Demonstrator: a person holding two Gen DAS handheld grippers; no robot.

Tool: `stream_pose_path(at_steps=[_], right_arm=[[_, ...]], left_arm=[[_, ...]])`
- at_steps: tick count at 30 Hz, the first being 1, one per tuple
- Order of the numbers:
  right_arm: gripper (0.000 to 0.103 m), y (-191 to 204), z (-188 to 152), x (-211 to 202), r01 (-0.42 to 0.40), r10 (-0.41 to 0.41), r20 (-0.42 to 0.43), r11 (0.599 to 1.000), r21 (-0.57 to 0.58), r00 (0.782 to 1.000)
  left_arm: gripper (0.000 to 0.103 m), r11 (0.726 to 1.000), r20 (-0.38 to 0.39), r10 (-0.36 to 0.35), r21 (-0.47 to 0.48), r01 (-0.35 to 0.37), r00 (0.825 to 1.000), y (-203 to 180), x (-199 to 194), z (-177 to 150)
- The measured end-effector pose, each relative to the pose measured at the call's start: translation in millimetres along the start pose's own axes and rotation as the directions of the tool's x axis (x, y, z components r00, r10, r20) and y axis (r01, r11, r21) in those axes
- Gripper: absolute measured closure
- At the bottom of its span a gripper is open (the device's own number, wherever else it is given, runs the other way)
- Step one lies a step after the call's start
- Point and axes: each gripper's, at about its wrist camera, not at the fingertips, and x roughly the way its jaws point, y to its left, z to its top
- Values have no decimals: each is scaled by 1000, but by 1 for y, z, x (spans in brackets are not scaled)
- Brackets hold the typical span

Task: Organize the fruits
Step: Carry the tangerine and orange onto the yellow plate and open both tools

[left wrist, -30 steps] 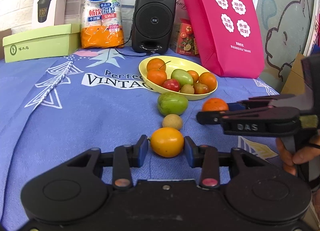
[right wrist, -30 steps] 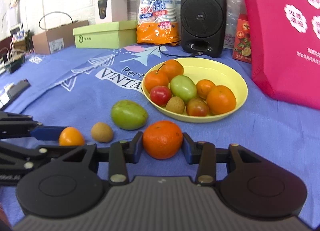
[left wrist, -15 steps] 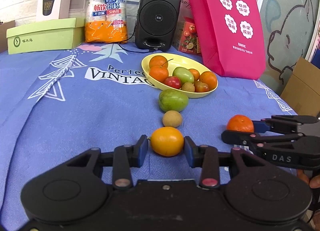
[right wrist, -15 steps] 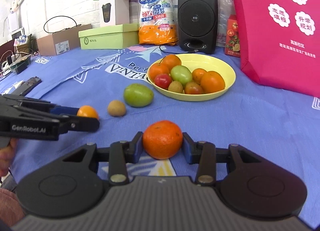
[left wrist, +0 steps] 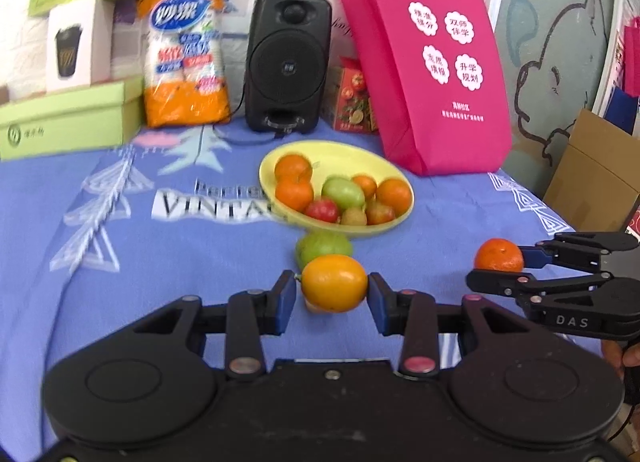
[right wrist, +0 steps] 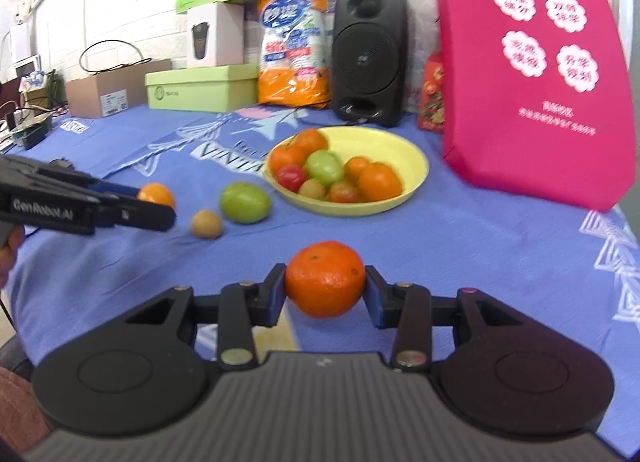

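My left gripper [left wrist: 334, 294] is shut on a yellow-orange fruit [left wrist: 334, 283] and holds it above the blue cloth. My right gripper [right wrist: 325, 294] is shut on an orange mandarin [right wrist: 325, 278], also lifted; it shows in the left wrist view [left wrist: 499, 256] too. A yellow bowl [left wrist: 384, 172] holds several fruits. A green fruit [right wrist: 245, 203] and a small brown kiwi [right wrist: 206, 224] lie on the cloth in front of the bowl. In the left wrist view the green fruit [left wrist: 324, 247] shows behind the held fruit, which hides the kiwi.
A black speaker [left wrist: 288, 62], a pink bag [left wrist: 432, 74], an orange cup pack [left wrist: 184, 62], a green box [left wrist: 68, 118] and a red carton [left wrist: 352, 102] stand at the back. A cardboard box [left wrist: 592, 174] is beyond the table's right edge.
Both grippers have lifted their fruits off the cloth. The left gripper's fruit now sits higher, in front of the green fruit.
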Motion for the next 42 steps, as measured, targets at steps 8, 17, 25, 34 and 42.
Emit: stream_pose_path(at_steps=[8,17,25,34,42], right_arm=[[63,-20,34,15,34,-32,35,998,-47,999],[63,-38,84,79,30,-28,37,998,-49,999],[63,-65,102,140,58,-58,-3,998,12,998],[63,-59,99,154,40,-40,-22,999,-23,999],[50,-51,103,128,29,-28,22,999,-33,999]], left_arm=[[65,998,2,-23,60,23,1000,-1,38,56],[65,998,-44,-65,12,65,997,4,127,117],[64,999,-110,-44,9,45,993,9,196,139],[64,999,-107,-34,0,34,994,36,174,128],[64,1000,-82,11,-21,-13,997,64,131,123]])
